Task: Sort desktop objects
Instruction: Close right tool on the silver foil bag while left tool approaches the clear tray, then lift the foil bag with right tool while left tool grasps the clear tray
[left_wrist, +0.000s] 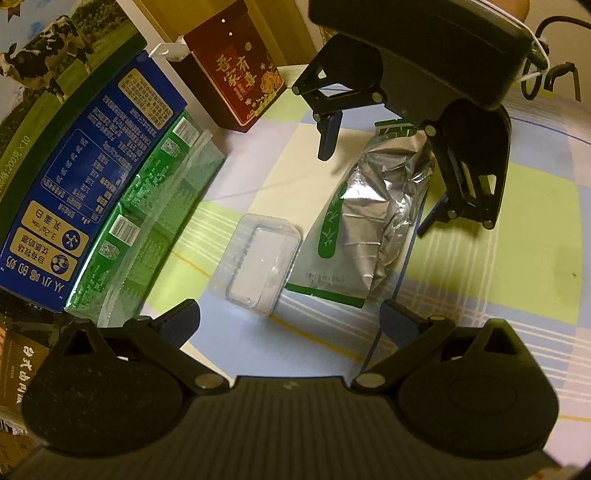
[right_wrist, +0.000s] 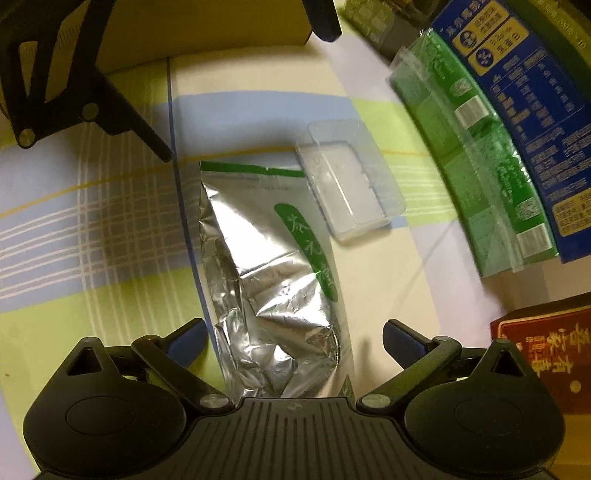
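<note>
Checked worktop cloth (right_wrist: 110, 221); my right tongs (right_wrist: 295, 338) and left tongs (left_wrist: 290, 319) gape over crinkly, light foil pouch (right_wrist: 266, 288); pinch its flat sealed edge.

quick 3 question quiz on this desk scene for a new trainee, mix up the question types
1. True or false: the right tool is shut on the foil pouch.
2. Which thing lies right beside the pouch on the cloth? A) clear tray B) red box C) blue carton
3. Fill in: the left tool is ____, with nothing between its fingers.

Key
1. False: it is open, with the pouch's near end lying between its fingers.
2. A: the tray sits at the pouch's edge; the box and carton are off to the side.
3. Open.
</note>
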